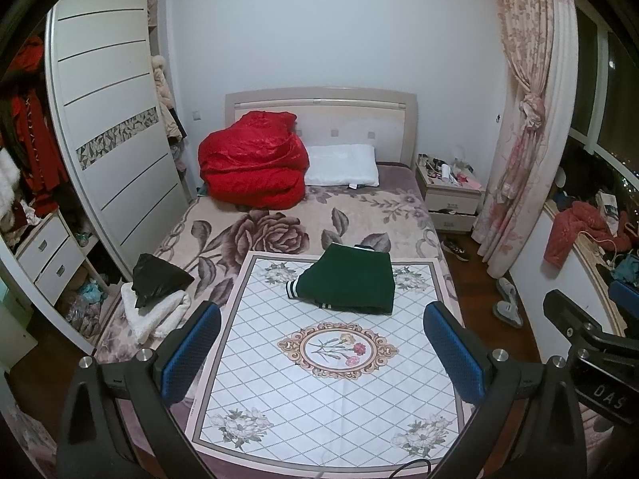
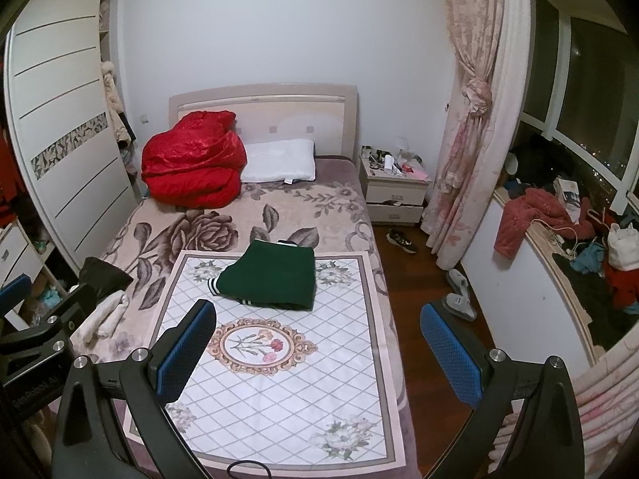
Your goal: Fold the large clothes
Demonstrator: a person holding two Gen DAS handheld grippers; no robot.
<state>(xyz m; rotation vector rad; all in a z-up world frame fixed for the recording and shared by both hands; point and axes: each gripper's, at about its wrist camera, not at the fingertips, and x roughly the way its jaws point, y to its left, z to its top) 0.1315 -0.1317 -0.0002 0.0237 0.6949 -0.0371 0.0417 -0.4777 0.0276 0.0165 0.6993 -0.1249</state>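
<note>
A folded dark green garment (image 1: 351,283) with striped cuffs lies on a white floral mat (image 1: 319,359) on the bed; it also shows in the right wrist view (image 2: 271,277), on the same mat (image 2: 279,379). My left gripper (image 1: 321,351) is open and empty, held above the mat's near half, well short of the garment. My right gripper (image 2: 317,349) is open and empty, over the mat's right edge. The right gripper's body shows in the left wrist view at the far right.
A black garment (image 1: 157,279) lies on a folded white towel (image 1: 155,311) at the bed's left edge. A red quilt (image 1: 255,165) and white pillow (image 1: 343,165) are at the headboard. Wardrobe left, nightstand (image 1: 449,195), curtain, slippers (image 2: 459,295) on the floor right.
</note>
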